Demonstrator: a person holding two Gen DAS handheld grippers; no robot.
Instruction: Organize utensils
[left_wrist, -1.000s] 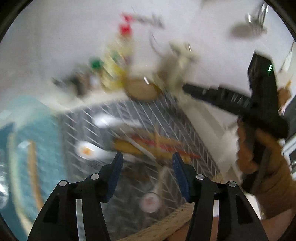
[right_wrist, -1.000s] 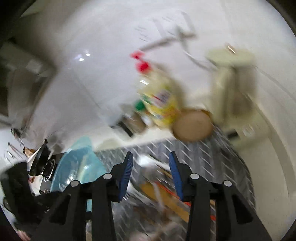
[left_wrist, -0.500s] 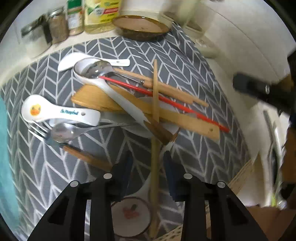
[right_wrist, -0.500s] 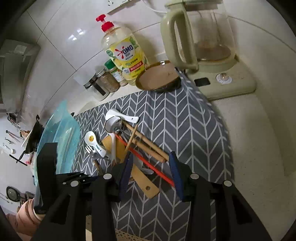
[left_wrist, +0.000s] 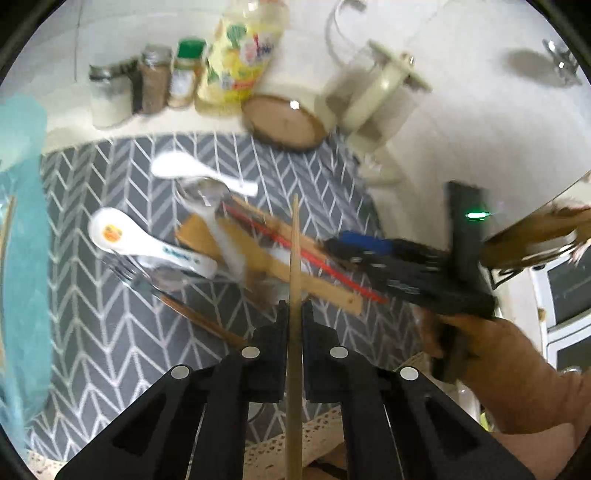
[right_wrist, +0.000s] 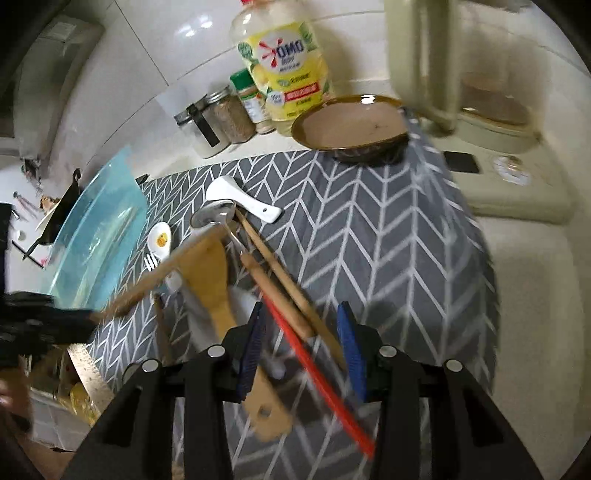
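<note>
Your left gripper (left_wrist: 294, 314) has just been closing and now pinches a single wooden chopstick (left_wrist: 295, 236), which runs straight up between the 2 fingers and out over the pile. In the right wrist view that chopstick slants from the left gripper (right_wrist: 44, 328) up toward the steel ladle (right_wrist: 214, 216), tilted off the cloth.

Your right gripper (right_wrist: 301, 343) stands partly apart, its blue pads touching nothing. Between them pass a red chopstick (right_wrist: 314, 369) and 2 wooden-handled utensils (right_wrist: 280, 291), all lying on the cloth. Just left of the left pad lies the wooden spatula (right_wrist: 212, 291), its holed end toward the near edge of the cloth.

The whole pile sits on a grey herringbone cloth (right_wrist: 388, 251), left of its middle. Toward the far edge lies a white ceramic spoon (right_wrist: 240, 199), touching the ladle's bowl. Near the left edge are a white spoon with a duck print (right_wrist: 160, 238) and a fork (right_wrist: 151, 262) just beside it.

A brown bowl (right_wrist: 351, 125) sits on the far edge of the cloth. Behind it on the counter stand a yellow detergent bottle (right_wrist: 284, 70) and several spice jars (right_wrist: 229, 114); a cream kettle (right_wrist: 461, 74) is at the far right corner. A blue transparent tray (right_wrist: 99, 229) lies along the cloth's left edge.
</note>
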